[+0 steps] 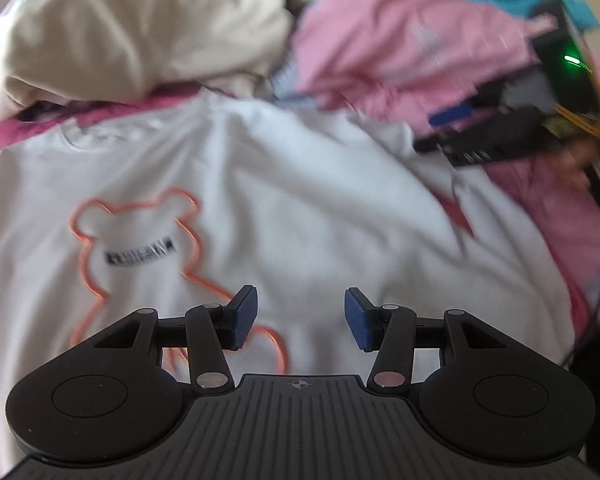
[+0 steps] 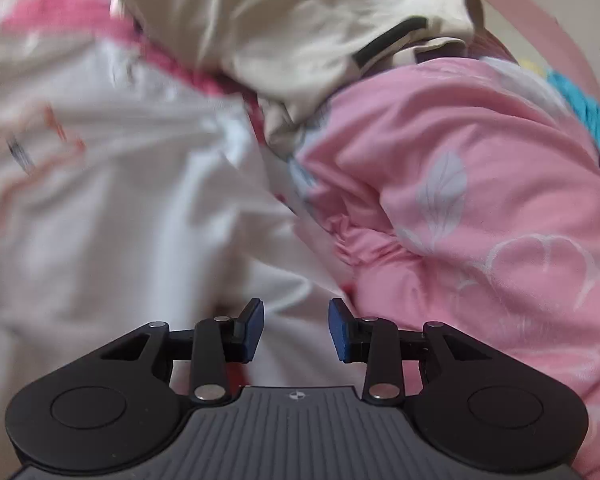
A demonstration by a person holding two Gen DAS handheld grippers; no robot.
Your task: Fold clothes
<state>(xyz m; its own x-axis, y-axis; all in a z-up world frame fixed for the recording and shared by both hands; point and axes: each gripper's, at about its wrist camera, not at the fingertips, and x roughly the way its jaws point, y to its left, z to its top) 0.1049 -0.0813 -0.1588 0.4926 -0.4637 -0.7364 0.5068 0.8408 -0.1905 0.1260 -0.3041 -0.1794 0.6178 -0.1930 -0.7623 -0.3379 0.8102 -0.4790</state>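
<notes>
White shirt: the white shirt (image 1: 260, 184) with an orange bear outline (image 1: 140, 256) lies spread below and ahead of the left gripper (image 1: 300, 318); in the right wrist view the same white cloth (image 2: 120, 220) fills the area ahead and to the left of the right gripper (image 2: 296, 330).
Fold progress: by my reading no fold is made yet; the shirt looks laid out front up, rumpled at its right side, with sleeves and hem not turned in.
What is left: likely all of the folding for this shirt, and the other garments beyond it look unsorted.
Left gripper: jaws stand partly apart, nothing between the blue pads (image 1: 244, 316); they hang over the shirt's lower half, and I cannot tell that they touch it.
Right gripper: jaws partly apart and empty, above the shirt's edge where it meets the pink quilt (image 2: 480, 200).
Beyond the shirt: a beige garment (image 1: 140, 32) lies farther ahead, a pink heap (image 1: 400, 48) ahead to the right.
Blur: both views are smeared, so fine detail is uncertain.
</notes>
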